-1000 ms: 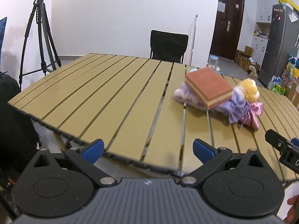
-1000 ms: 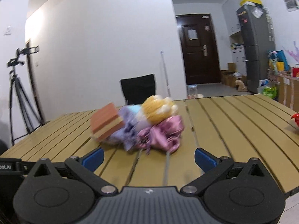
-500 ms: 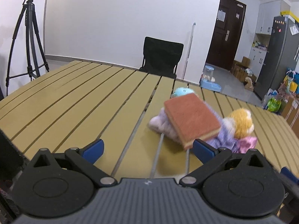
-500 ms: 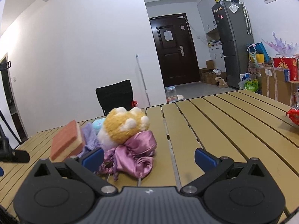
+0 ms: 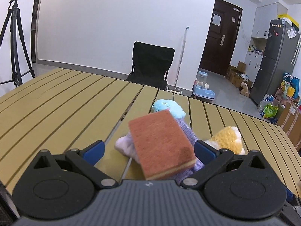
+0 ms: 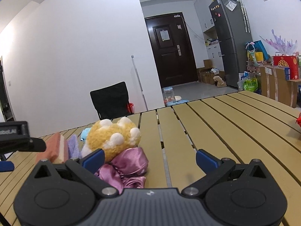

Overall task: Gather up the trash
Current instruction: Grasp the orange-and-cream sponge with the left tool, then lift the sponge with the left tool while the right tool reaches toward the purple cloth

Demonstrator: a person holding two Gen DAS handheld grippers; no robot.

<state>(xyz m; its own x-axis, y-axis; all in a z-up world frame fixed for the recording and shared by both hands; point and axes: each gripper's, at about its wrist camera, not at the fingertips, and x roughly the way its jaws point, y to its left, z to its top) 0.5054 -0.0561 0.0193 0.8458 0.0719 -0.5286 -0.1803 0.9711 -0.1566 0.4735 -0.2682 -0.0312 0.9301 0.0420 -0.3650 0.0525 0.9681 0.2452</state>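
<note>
A small heap is seen on the slatted surface: a sponge with an orange-brown top and yellow underside is propped on a lilac cloth, with a pale blue plush just beyond it, a yellow plush paw to its right and a crumpled pink satin cloth under the paw at the near right. The left claw is spread wide, its blue fingertips set either side of the sponge's near end without being pressed on it. The right claw is likewise held spread, the pink cloth lying between its fingertips toward the left one, and a black chair is seen beyond the far edge.
</note>
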